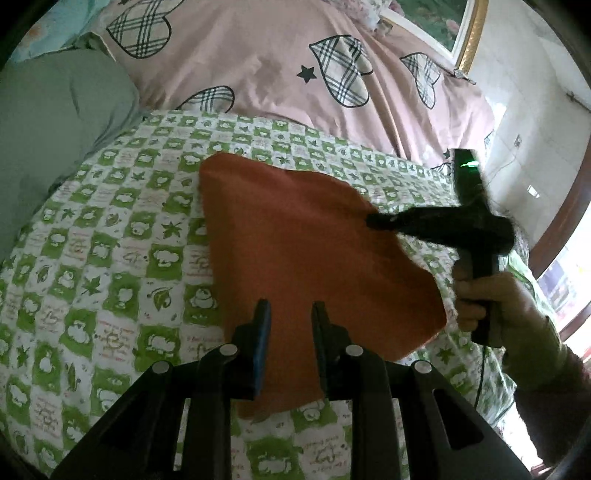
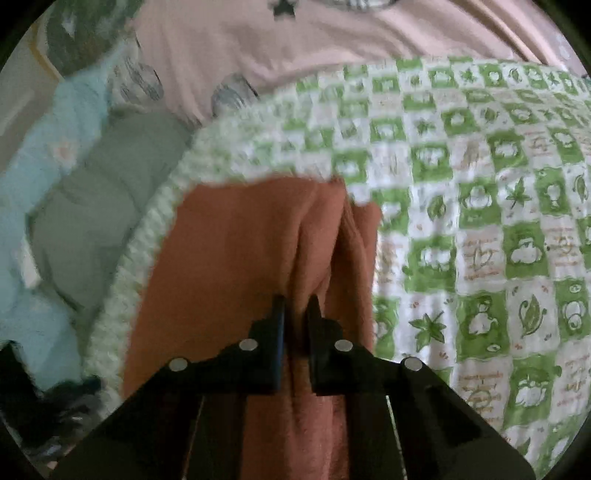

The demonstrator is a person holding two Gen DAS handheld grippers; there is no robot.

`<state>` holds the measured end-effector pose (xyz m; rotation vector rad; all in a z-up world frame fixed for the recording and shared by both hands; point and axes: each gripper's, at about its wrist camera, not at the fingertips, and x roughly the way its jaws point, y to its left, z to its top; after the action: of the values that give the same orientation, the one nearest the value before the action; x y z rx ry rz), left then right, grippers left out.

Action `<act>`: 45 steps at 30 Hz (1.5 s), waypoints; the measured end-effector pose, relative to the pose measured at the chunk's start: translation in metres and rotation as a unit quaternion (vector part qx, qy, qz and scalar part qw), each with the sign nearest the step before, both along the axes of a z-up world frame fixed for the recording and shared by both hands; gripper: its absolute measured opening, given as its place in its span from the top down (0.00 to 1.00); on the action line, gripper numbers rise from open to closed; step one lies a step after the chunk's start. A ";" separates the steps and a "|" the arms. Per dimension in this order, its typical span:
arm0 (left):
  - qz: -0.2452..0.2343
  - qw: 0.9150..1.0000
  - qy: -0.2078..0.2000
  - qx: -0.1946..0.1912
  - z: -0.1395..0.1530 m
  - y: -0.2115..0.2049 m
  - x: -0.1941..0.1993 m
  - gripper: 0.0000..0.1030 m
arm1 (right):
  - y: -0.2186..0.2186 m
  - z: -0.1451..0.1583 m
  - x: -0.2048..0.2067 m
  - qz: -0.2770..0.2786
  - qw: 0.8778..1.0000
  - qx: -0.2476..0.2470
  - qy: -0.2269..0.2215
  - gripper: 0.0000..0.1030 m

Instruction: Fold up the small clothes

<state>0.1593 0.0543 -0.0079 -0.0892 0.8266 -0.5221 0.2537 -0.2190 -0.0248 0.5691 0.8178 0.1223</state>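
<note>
One orange cloth [image 1: 295, 236], and your two grippers on it.
Your right gripper [image 2: 297, 299] pinches its bunched edge; your left gripper [image 1: 290, 306] hangs unclenched, holding nothing, above the checked sheet [image 1: 110, 236].

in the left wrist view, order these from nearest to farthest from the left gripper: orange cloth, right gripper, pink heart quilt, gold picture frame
1. orange cloth, right under the left gripper
2. right gripper, ahead to the right, shut on the cloth's far edge
3. pink heart quilt, beyond the green checked sheet
4. gold picture frame, top right, behind the quilt
</note>
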 end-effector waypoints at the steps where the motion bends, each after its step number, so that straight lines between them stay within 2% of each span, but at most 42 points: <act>1: -0.002 1.000 -0.001 -0.004 0.001 -0.001 0.002 0.76 | -0.004 0.008 -0.008 -0.006 1.000 0.007 -0.018 0.89; 3: -0.004 1.000 0.001 -0.011 0.002 -0.003 0.006 0.71 | -0.009 0.012 -0.018 -0.017 0.999 0.008 -0.028 0.90; 5: -0.007 1.000 0.009 -0.015 -0.001 -0.008 0.013 0.70 | -0.014 -0.004 -0.017 -0.027 1.000 -0.004 -0.001 0.90; 7: -0.008 1.000 0.019 -0.012 -0.006 -0.013 0.023 0.70 | -0.021 -0.030 -0.011 -0.029 0.999 0.013 0.038 0.88; 9: -0.004 1.000 0.025 -0.002 -0.009 -0.016 0.032 0.70 | -0.028 -0.037 -0.013 -0.050 0.997 0.023 0.056 0.69; 10: 0.000 1.000 0.025 0.000 -0.009 -0.015 0.037 0.70 | -0.030 -0.029 -0.018 -0.073 0.996 0.013 0.054 0.57; 11: 0.002 1.000 0.026 -0.003 -0.009 -0.013 0.042 0.70 | -0.030 -0.021 -0.021 -0.083 0.996 0.003 0.044 0.57; 13: 0.012 0.999 0.029 -0.008 -0.009 -0.010 0.055 0.70 | -0.023 0.008 -0.027 -0.091 0.996 -0.018 -0.003 0.57; 15: 0.019 0.999 0.032 -0.014 -0.010 -0.009 0.069 0.70 | -0.007 0.028 -0.016 -0.064 0.998 -0.005 -0.029 0.57; 18: 0.038 0.998 0.046 -0.016 -0.017 -0.010 0.091 0.70 | 0.014 0.029 0.019 -0.022 0.999 0.028 -0.033 0.57; 20: 0.042 0.998 0.052 -0.020 -0.022 -0.012 0.096 0.70 | 0.024 0.019 0.036 -0.013 0.999 0.027 -0.021 0.57; 22: 0.035 0.998 0.055 -0.014 -0.029 -0.017 0.099 0.70 | 0.022 -0.006 0.054 -0.024 0.999 0.024 0.012 0.61; 23: 0.030 0.998 0.055 -0.007 -0.032 -0.021 0.100 0.72 | 0.018 -0.015 0.055 -0.040 0.999 0.018 0.022 0.70; 24: 0.027 0.998 0.058 0.001 -0.035 -0.024 0.101 0.72 | 0.009 -0.025 0.053 -0.059 0.998 0.017 0.028 0.95; 25: 0.021 0.998 0.062 0.012 -0.040 -0.028 0.103 0.72 | -0.002 -0.035 0.050 -0.080 0.996 0.021 0.035 1.00; 27: 0.015 0.997 0.058 0.042 -0.049 -0.038 0.106 0.72 | -0.017 -0.044 0.043 -0.091 0.994 0.054 0.028 1.00; 31: 0.015 0.996 0.052 0.075 -0.047 -0.045 0.108 0.71 | -0.011 -0.036 0.044 -0.088 0.995 0.012 0.034 1.00; 35: 0.013 0.996 0.058 0.059 -0.037 -0.032 0.093 0.72 | -0.010 -0.029 0.033 -0.089 0.995 0.019 0.034 1.00; 36: 0.012 0.997 0.056 0.055 -0.034 -0.029 0.087 0.72 | -0.009 -0.027 0.027 -0.089 0.995 0.023 0.032 0.97; 38: 0.002 0.998 0.046 0.040 -0.026 -0.022 0.067 0.72 | -0.006 -0.021 0.020 -0.081 0.996 0.034 0.025 0.97; 41: -0.021 0.999 0.036 0.021 -0.020 -0.016 0.032 0.72 | 0.011 -0.008 -0.014 -0.051 0.998 0.046 0.005 0.97; 43: -0.023 0.999 0.031 0.028 -0.023 -0.014 0.011 0.72 | 0.026 -0.004 -0.041 -0.027 0.999 0.044 -0.002 0.97; 45: -0.020 0.998 0.035 0.038 -0.032 -0.012 -0.002 0.72 | 0.035 -0.011 -0.061 -0.020 0.999 0.025 0.009 0.97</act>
<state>0.1574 0.0426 -0.0395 -0.0204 0.9171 -0.5268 0.1923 -0.1839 -0.0353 0.6340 0.8222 0.1023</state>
